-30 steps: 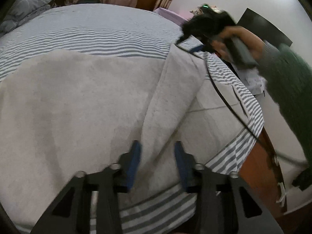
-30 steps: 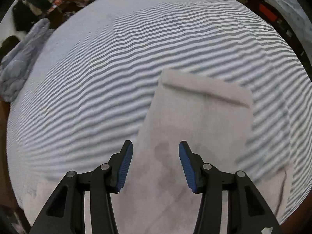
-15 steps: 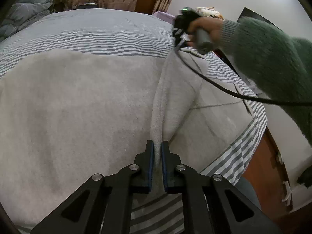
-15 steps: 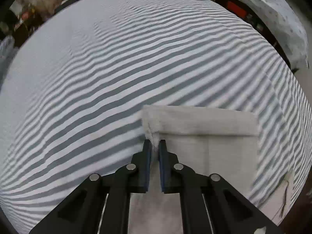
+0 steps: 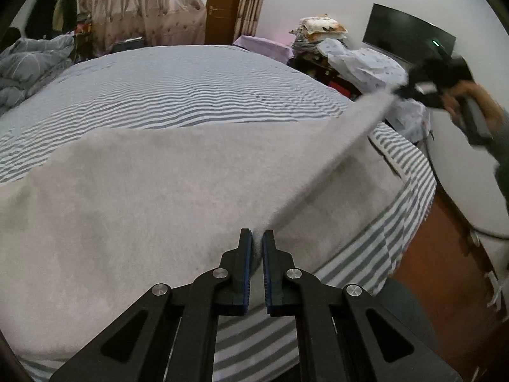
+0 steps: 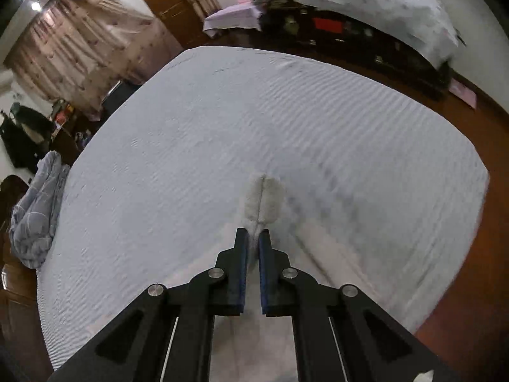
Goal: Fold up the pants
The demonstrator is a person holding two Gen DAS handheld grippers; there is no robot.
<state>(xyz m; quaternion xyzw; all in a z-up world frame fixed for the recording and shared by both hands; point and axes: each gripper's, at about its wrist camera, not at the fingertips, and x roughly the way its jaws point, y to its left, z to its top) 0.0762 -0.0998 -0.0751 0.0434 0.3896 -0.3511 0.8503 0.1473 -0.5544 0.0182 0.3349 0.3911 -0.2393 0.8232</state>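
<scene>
Both the left gripper (image 5: 257, 238) and right gripper (image 6: 253, 238) pinch the grey fleece pants (image 5: 143, 197), fingers closed on its lifted, taut edge above the bed (image 5: 191, 89); the fold is barely begun.

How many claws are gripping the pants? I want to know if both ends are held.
2. The left claw pinches the pants at the near edge; the right claw holds the lifted far end.

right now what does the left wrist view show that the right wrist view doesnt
Only the left wrist view: the left gripper shut on the pants, a taut edge running up to the right gripper in a hand.
Only the right wrist view: a fleecy tuft sticking past the closed jaws.
Both: the pale pants and striped bed sheet.
</scene>
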